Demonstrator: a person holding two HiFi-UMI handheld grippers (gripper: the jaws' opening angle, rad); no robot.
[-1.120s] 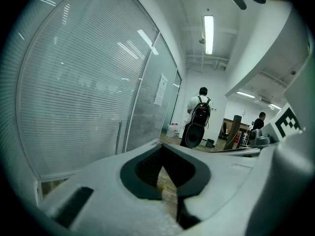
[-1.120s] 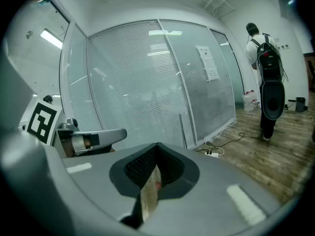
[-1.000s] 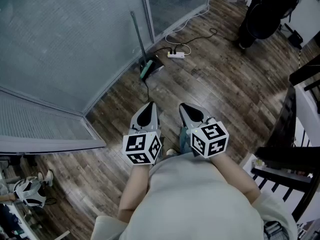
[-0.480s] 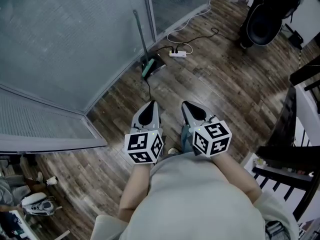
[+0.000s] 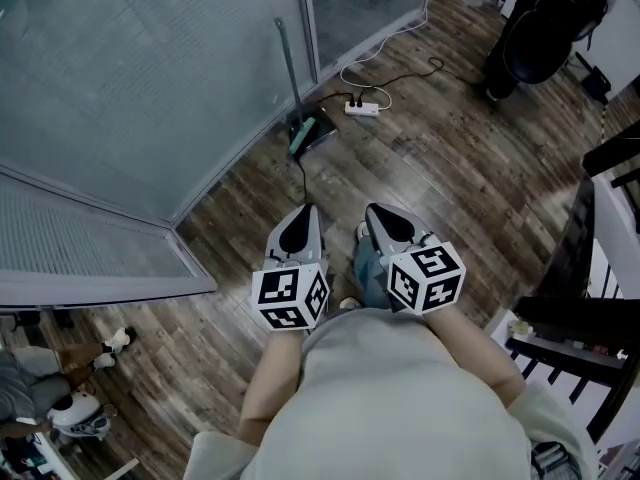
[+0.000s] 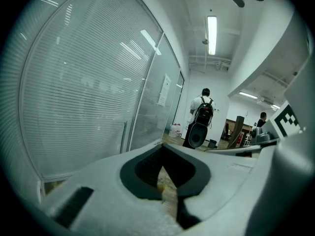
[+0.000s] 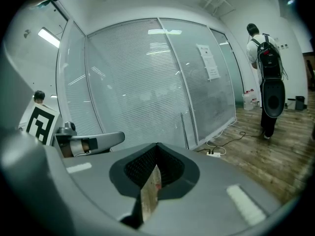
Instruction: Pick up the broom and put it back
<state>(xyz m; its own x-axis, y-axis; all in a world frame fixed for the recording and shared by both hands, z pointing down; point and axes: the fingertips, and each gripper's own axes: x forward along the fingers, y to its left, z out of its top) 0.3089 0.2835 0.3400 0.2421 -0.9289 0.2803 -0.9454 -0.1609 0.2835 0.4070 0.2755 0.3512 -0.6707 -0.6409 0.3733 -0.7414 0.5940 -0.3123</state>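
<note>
The broom (image 5: 291,76) leans upright against the glass partition, its dark head and a green-edged dustpan (image 5: 308,132) on the wood floor. Both grippers are held side by side in front of me, well short of the broom. My left gripper (image 5: 307,209) is shut with nothing in it, and so is my right gripper (image 5: 371,209). In the right gripper view the broom handle (image 7: 184,128) stands past the shut gripper (image 7: 157,145). The left gripper view has the shut gripper (image 6: 163,146) low in the picture and the broom handle (image 6: 123,136) against the blinds.
A white power strip (image 5: 362,109) with cables lies on the floor right of the dustpan. A person with a black backpack (image 5: 547,26) stands at the far right. Glass partitions (image 5: 130,88) run along the left. A dark rack (image 5: 600,268) stands close on my right.
Both grippers and I have moved a little forward toward the broom, which now sits slightly lower and further right in the head view. Both grippers stay shut.
</note>
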